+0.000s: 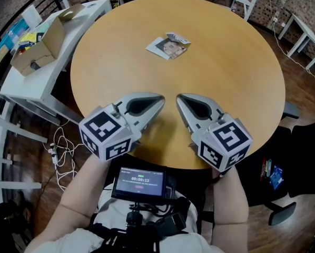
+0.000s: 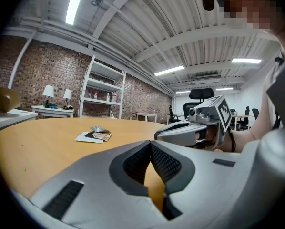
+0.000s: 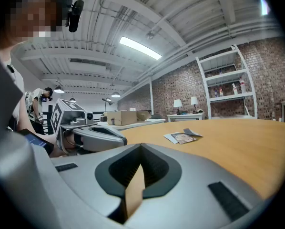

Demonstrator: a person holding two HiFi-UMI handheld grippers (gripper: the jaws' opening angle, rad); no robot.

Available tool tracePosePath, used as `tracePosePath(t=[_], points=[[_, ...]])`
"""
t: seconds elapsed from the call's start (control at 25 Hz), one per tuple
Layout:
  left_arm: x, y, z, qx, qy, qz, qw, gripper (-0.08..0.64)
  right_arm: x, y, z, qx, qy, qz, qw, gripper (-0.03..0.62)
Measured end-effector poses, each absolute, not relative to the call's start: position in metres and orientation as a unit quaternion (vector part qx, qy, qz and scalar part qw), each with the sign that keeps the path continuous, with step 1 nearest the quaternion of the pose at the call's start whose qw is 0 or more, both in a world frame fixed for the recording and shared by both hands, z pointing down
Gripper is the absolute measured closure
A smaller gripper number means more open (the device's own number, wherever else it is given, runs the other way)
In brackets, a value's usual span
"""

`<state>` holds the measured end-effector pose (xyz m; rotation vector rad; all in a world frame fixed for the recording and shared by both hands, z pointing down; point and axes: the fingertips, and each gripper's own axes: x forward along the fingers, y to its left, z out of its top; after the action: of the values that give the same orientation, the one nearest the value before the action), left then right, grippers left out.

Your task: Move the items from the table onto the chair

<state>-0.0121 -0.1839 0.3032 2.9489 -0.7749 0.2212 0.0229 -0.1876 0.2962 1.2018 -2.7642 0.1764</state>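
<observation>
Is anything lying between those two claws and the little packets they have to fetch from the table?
Nothing visible does. Only bare table separates the left gripper and the right gripper, both shut and empty by the near edge, from the packets on the far side.

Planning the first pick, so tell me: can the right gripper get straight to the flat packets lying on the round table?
Probably yes. The right gripper sits shut at the near edge, and only bare table lies between it and the packets; it would have to open first.
</observation>
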Motion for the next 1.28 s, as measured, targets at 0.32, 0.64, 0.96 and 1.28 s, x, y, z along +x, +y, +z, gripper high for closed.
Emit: tracePosePath(t=[0.32,0.64,0.96,1.28], points=[[-0.0120,-0.1832,0.3018,0.964,-0.253,0.072,0.043,0.555,0.0229,-0.1872,0.2942,0.399,-0.913,0.061,0.059,0.589],[-0.0116,-0.1834,0.3032,0.963,-0.254,0.075,0.043,0.555,0.0237,-0.1874,0.2955,0.398,-0.913,0.061,0.059,0.589],[-0.0114,-0.1828,0.3036,0.964,-0.252,0.073,0.044,0.555,0.0236,-0.1867,0.2953,0.398,-0.913,0.059,0.058,0.589],[-0.0096,-0.1823,0.3024,0.966,-0.244,0.074,0.044,0.555,0.0238,-0.1880,0.2944,0.398,-0.913,0.060,0.060,0.588]])
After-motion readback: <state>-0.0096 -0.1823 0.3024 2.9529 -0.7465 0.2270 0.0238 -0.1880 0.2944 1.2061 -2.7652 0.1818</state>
